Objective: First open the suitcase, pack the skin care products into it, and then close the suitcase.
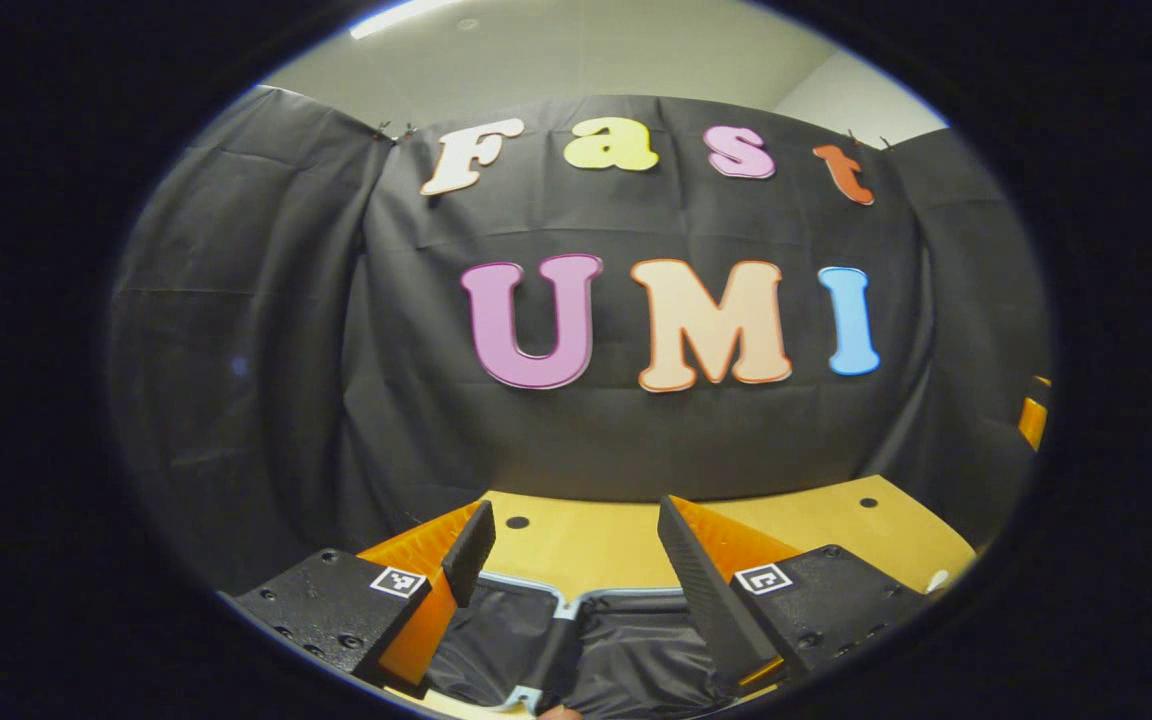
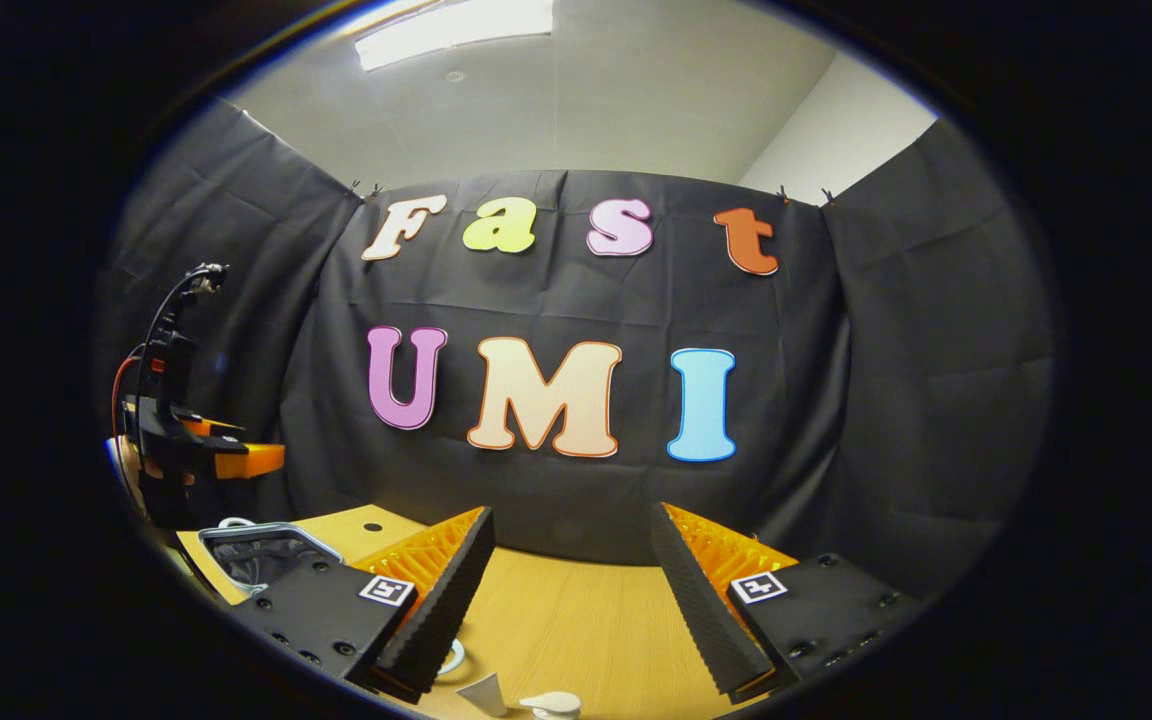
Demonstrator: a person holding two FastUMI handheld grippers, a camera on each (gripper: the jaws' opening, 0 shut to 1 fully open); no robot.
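Note:
The suitcase (image 1: 521, 582) lies open under my left gripper (image 1: 574, 510), its grey rim and black lining showing between and below the fingers. That gripper is open and holds nothing. In the right gripper view the same suitcase (image 2: 266, 528) sits at the table's left end, and the left gripper (image 2: 256, 458) hovers above it. My right gripper (image 2: 571, 518) is open over the wooden table with nothing between its fingers. Small white skin care items lie just beneath it: a tube (image 2: 484, 692) and a rounded cap or bottle (image 2: 551, 704).
The wooden table (image 2: 576, 610) runs back to the black cloth wall. A white ring-like piece (image 2: 453, 657) peeks out behind my right gripper's left finger. Cables rise from the left gripper's body (image 2: 171, 330). An orange part (image 1: 1033, 420) shows at the far right.

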